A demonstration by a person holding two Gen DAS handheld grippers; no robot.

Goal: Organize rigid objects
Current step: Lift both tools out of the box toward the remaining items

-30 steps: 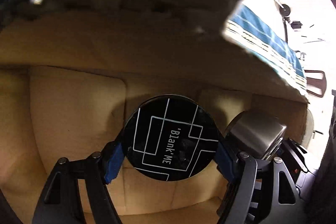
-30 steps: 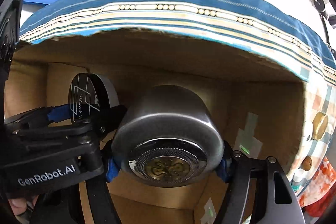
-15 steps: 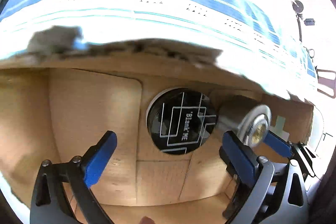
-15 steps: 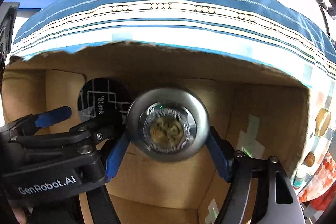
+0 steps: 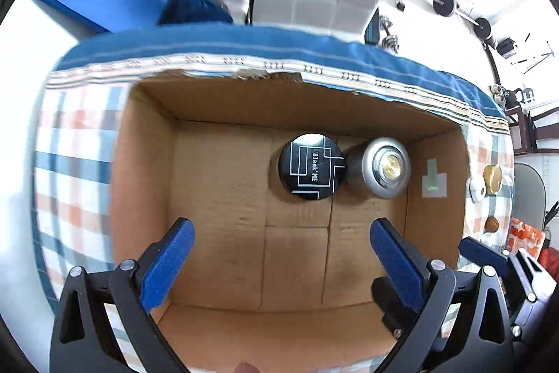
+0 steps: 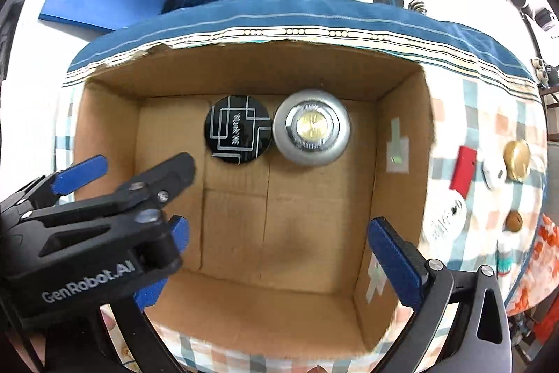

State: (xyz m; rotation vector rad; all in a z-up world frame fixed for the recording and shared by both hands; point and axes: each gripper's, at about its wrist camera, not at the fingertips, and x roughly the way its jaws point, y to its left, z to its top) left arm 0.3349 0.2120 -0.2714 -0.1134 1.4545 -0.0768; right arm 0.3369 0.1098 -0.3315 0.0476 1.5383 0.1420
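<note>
Two items already down in the cardboard box (image 5: 146, 163): black round tin (image 5: 312, 167) marked with white lines and lettering, and silver round tin (image 5: 384, 167) with a gold centre, both upright on the box floor, side by side against the far wall, upper middle of both views; touching or just beside each other, can't tell which. Left claw (image 5: 279, 254) wide, nothing between the blue pads, hanging above the box over its near half; its jaws have just been opening and the black tin sits clear of them. Right claw (image 6: 279, 254) also wide and empty; its jaws have just been opening too, silver tin clear of them on the floor. In the right wrist view the left claw shows as the black body at lower left, crossing over the box's left wall. Still outside the box, at the right edge of the frames on the checked cloth over the worktop (image 6: 489, 215): a red flat object (image 6: 464, 168), a gold-capped item (image 6: 517, 159), a white round item (image 6: 494, 173), a small brown knob-like thing (image 6: 514, 220) and a white item with dark print (image 6: 445, 219), blurred, type unclear. Judgement: task partly done, two placed, several loose things on the right probably still to go in; the box has plenty of free floor left.
</note>
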